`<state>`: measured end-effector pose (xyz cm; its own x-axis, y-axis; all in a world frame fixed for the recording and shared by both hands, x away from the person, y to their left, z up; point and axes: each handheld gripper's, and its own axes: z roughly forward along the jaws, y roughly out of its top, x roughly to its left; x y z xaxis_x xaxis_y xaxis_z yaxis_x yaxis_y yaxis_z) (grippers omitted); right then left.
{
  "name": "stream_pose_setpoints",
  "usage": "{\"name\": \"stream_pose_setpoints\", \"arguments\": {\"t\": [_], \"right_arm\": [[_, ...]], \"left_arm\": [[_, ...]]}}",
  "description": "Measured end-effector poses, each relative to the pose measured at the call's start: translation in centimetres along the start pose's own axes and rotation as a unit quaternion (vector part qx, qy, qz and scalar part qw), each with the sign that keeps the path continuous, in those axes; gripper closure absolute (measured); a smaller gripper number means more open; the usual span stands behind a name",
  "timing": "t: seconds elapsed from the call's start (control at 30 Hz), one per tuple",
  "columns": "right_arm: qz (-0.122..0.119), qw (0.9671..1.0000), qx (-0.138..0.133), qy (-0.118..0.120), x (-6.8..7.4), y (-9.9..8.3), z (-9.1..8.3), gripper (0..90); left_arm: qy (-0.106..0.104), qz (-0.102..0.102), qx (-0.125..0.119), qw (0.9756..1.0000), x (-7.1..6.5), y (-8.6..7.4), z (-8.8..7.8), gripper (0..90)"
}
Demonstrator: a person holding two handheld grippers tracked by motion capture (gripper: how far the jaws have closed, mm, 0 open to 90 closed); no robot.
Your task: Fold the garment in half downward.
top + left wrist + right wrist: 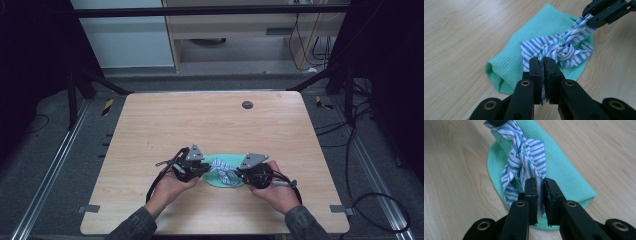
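Striped cloth [554, 48] pinched by left gripper [543, 62] and right gripper [539, 182], over green towel [524, 42], bare table [200, 120] around.

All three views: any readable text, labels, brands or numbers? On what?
None readable.
Blue-and-white striped cloth strip: stripes, no print.
Mint-green waffle-weave cloth: no tag or lettering shows.
Light wooden table: bare grain; the small dark round disc at its far edge is too small to tell any marking.
Left gripper and right gripper: black jaws, brass rivets, no marking.
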<state>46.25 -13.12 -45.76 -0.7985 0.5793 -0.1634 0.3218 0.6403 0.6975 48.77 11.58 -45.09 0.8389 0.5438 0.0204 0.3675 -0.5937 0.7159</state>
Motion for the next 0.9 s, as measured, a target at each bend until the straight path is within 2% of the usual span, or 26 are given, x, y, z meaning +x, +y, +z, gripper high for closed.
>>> {"name": "stream_pose_setpoints", "arguments": {"t": [0.13, 0.27, 0.43, 0.57, 0.67, 0.73, 0.9], "right_arm": [[-0.005, 1.0000, 0.003, 0.001, 0.3, -0.3, -0.2, 78.1], [0.000, 1.0000, 0.006, 0.001, 0.6, -0.6, -0.3, 73.4], [0.007, 0.9999, 0.009, 0.003, 0.7, -0.8, -0.3, 63.8], [0.011, 0.9999, 0.010, 0.005, 0.7, -0.7, 0.0, 55.4], [0.015, 0.9998, 0.011, 0.007, 0.7, -0.5, 0.1, 53.7], [0.016, 0.9998, 0.008, 0.010, 0.8, -0.5, 0.1, 56.7], [0.010, 0.9998, 0.003, 0.014, 1.2, -0.6, -0.2, 63.1]], "left_arm": [[-0.001, 0.004, -0.001, 1.0000, -0.4, -0.6, -0.2, 83.4], [0.005, 0.004, -0.004, 1.0000, -0.7, -1.3, -0.3, 75.0], [0.016, 0.003, -0.005, 0.9999, -0.7, -1.9, -0.2, 59.6], [0.011, 0.001, -0.013, 0.9999, -0.5, -1.9, 0.0, 51.2], [0.007, 0.005, -0.013, 0.9999, -0.5, -1.8, 0.2, 51.3], [0.000, 0.013, -0.007, 0.9999, -0.6, -1.8, 0.3, 56.6], [0.005, 0.013, -0.011, 0.9998, -1.1, -2.1, 0.4, 64.0]]}}
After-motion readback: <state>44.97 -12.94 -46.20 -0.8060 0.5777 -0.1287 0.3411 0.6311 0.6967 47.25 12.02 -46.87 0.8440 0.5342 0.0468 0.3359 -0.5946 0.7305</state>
